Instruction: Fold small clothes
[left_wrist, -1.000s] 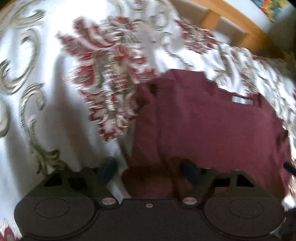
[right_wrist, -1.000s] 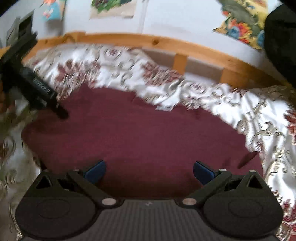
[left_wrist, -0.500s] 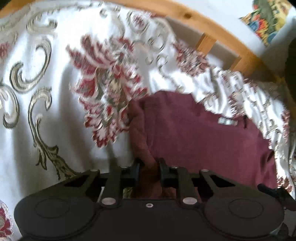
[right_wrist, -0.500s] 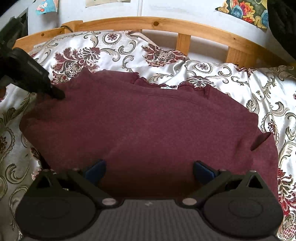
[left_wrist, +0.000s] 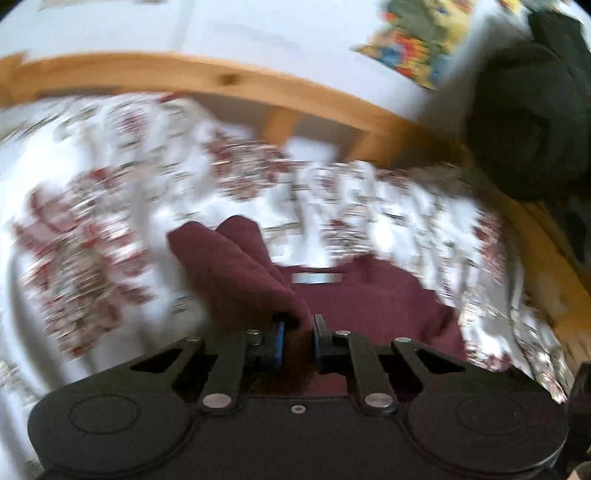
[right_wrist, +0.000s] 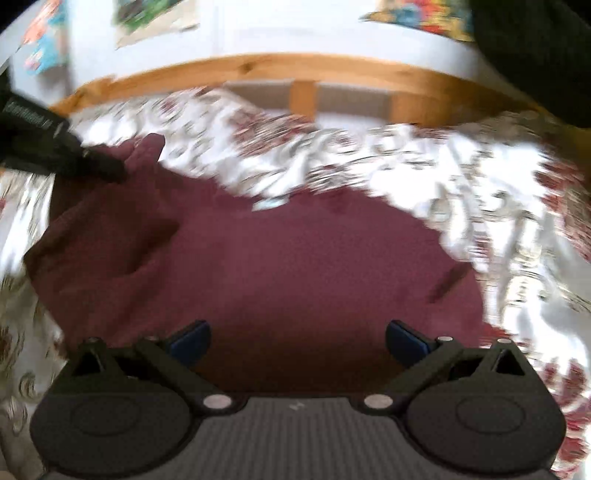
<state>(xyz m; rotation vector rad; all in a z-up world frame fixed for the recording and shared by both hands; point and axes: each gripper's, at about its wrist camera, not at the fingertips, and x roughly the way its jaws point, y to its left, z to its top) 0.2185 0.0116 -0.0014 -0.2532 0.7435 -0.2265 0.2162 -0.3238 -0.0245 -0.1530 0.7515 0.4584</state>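
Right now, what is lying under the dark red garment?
The dark red garment lies on a white bedspread with a red flower pattern, which shows around its edges. Whatever lies directly beneath the cloth is covered, so nothing more can be told.

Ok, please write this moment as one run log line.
left gripper: shut on maroon garment, jaws just closed | right gripper: open | bedspread: underneath

Bedspread (right_wrist: 461, 177) open around maroon garment (right_wrist: 295, 266); wooden bed rail (right_wrist: 295, 70) blocks far side.
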